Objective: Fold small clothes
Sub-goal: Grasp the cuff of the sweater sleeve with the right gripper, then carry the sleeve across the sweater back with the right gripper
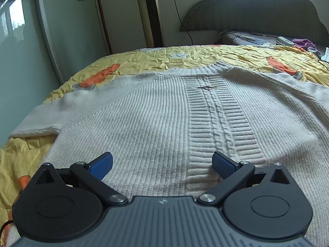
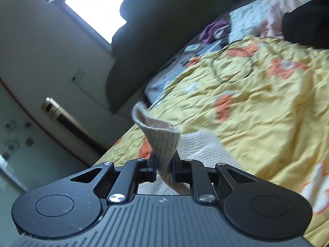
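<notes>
Nearest our lens, the left gripper [image 1: 162, 165] hangs over the cream knitted sweater [image 1: 164, 111], its blue pads [image 1: 101, 165] spread wide with nothing between them. The sweater lies flat, front up, across a yellow bedspread [image 1: 144, 58] printed with orange shapes; a small metal pin [image 1: 207, 87] sits on its cable-knit centre panel just below the collar. From left we see a mirrored wardrobe door [image 1: 22, 41], a tall gold tower fan [image 1: 149, 13] with a dark cord [image 1: 181, 16] trailing beside it, then a dark scalloped headboard [image 1: 267, 10]. At far right a white remote [image 1: 285, 41] and purple cloth [image 1: 304, 42] lie near the pillows, well apart from the sweater. Our right gripper [image 2: 165, 168] is clamped on a ribbed sleeve cuff [image 2: 162, 142], lifted clear of the bedspread; a black cable [image 2: 232, 65] loops on the bedspread beyond.
</notes>
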The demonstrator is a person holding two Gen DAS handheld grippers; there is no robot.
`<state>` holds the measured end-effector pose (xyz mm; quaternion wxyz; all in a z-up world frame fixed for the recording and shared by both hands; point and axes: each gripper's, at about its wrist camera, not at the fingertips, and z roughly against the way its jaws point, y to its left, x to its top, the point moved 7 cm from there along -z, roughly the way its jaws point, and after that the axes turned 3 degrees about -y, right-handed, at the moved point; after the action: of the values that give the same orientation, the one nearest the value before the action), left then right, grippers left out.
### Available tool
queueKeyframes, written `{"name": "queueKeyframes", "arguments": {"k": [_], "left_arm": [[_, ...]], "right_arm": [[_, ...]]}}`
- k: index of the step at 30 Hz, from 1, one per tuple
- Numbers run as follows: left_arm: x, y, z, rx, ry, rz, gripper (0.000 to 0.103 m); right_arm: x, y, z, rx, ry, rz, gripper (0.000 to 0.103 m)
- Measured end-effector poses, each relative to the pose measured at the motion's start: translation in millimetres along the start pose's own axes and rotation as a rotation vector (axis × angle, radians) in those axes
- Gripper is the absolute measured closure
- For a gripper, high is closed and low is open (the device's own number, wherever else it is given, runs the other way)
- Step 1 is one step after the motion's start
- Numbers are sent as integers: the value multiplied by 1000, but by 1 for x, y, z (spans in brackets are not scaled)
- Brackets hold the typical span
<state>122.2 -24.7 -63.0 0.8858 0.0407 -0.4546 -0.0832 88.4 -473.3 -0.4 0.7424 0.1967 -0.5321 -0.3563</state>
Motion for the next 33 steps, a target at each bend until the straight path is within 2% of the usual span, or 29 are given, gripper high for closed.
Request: {"name": "queueKeyframes", "arguments": {"k": [14, 27, 33], "left_arm": [[-15, 9, -12, -38, 22, 58, 0], [-17, 10, -13, -49, 15, 82, 0], [-18, 10, -12, -45, 9, 84, 0]], "right_arm": [[-86, 118, -35, 120, 149, 72, 85], [-129, 164, -56, 135, 212, 154, 86], [-140, 186, -61, 149, 211, 185, 87]]}}
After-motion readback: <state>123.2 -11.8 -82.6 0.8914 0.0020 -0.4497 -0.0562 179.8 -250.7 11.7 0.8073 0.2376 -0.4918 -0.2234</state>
